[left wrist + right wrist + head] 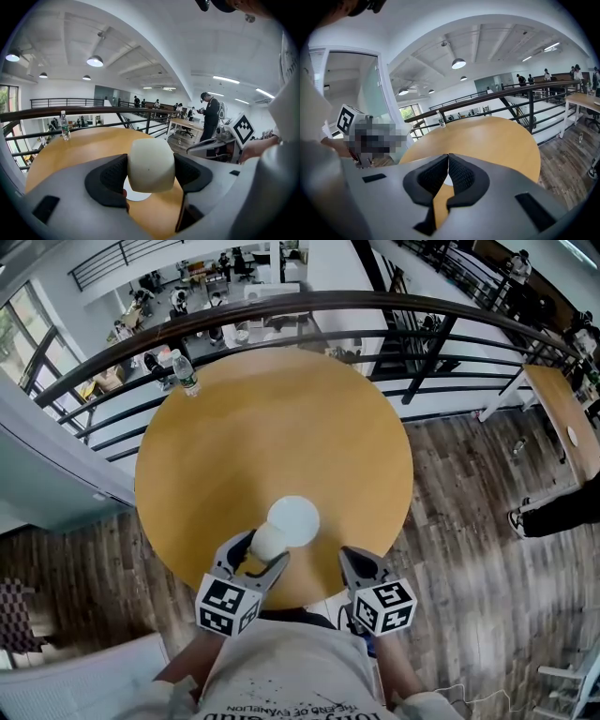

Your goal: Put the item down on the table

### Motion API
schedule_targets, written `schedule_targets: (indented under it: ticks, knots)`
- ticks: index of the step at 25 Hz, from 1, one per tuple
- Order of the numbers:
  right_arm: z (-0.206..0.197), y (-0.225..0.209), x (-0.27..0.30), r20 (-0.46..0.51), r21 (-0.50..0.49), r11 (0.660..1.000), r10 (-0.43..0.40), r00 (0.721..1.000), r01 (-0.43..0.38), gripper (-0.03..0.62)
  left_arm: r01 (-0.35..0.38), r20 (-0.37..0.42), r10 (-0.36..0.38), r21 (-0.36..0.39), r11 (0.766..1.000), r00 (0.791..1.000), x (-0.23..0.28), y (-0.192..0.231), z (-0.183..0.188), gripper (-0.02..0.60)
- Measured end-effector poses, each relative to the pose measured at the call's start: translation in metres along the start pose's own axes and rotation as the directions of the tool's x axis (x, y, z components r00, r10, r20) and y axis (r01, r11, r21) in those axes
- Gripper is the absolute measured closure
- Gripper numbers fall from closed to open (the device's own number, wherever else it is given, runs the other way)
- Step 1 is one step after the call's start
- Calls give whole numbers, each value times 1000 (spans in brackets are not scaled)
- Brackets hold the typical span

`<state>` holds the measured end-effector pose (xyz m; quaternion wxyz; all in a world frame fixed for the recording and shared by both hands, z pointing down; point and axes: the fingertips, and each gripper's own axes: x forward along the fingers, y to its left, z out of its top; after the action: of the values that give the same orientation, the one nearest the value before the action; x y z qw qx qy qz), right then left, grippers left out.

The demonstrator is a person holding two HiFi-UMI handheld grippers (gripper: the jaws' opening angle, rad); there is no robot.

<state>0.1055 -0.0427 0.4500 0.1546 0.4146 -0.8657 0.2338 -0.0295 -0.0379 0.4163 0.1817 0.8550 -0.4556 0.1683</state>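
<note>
Nearest to me, my shirt (291, 667) is filling the bottom of the head view, and my two grippers are reaching out just past it over the near edge of the round wooden table (281, 427). My left gripper (260, 554) is clamping a pale, rounded item (269, 542) between its dark pads; the jaws are standing about as far apart as the item is wide, one pad pressing on each side. My right gripper (354, 561) is hovering just beside it to the right, holding nothing, its jaws pressing together with only a thin seam between them.

The item is sitting low over the table's near edge, right at a white plate (298, 517) that is lying flat on the wood. I cannot tell whether the item is touching the plate or the table.

Well beyond, at the far left rim of the table, a clear water bottle (186, 371) is standing upright. Behind the table a dark curved railing (281, 304) is running across, and a wood-plank floor (469, 521) is spreading off to the right. Farther off, a person (210, 115) is standing near a desk.
</note>
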Motion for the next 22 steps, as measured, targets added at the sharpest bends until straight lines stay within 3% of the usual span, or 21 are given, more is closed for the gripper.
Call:
schedule_targets:
  ticks: [22]
  knots:
    - [4,10,24,-17,42,997,-71,997,72,568,85,-69,-83,35,996,994,8,30,-8,267]
